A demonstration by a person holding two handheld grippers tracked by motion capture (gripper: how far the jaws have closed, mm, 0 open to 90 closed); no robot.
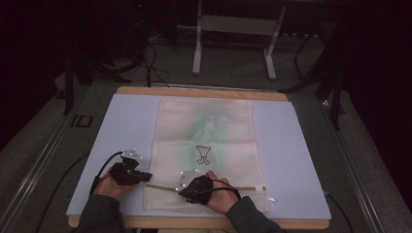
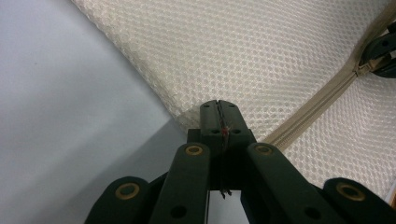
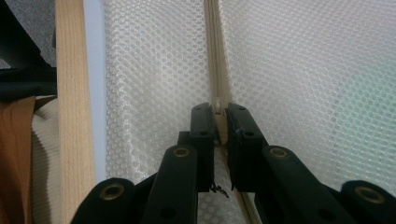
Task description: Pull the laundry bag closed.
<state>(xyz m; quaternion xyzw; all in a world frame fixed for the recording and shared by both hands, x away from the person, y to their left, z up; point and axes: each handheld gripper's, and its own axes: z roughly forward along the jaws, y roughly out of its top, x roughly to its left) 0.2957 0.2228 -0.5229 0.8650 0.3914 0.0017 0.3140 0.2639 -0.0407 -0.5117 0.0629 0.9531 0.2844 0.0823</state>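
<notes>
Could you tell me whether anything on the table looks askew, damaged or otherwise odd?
Nothing stands out. The mesh bag lies flat and square on the blue mat. The left hand-held gripper is clamped on the bag's corner by the zipper end, and the right hand-held gripper pinches the zipper pull.

A mat [image 1: 121, 131] lay on the table [image 1: 199, 91], and a mesh bag [image 1: 206, 145] lay flat on the mat's middle, its long side running away from the person. A zipper [image 1: 214, 187] crossed the bag near its near end, from left to right. The left gripper [image 1: 144, 177] sat at the bag's near left corner, at the zipper's left end, jaws closed on the bag's edge. The right gripper [image 1: 183, 191] lay to its right, on the bag, its jaws astride the zipper pull [image 3: 218, 103]. Beyond the table's far edge stood a frame [image 1: 233, 39] on the floor.
</notes>
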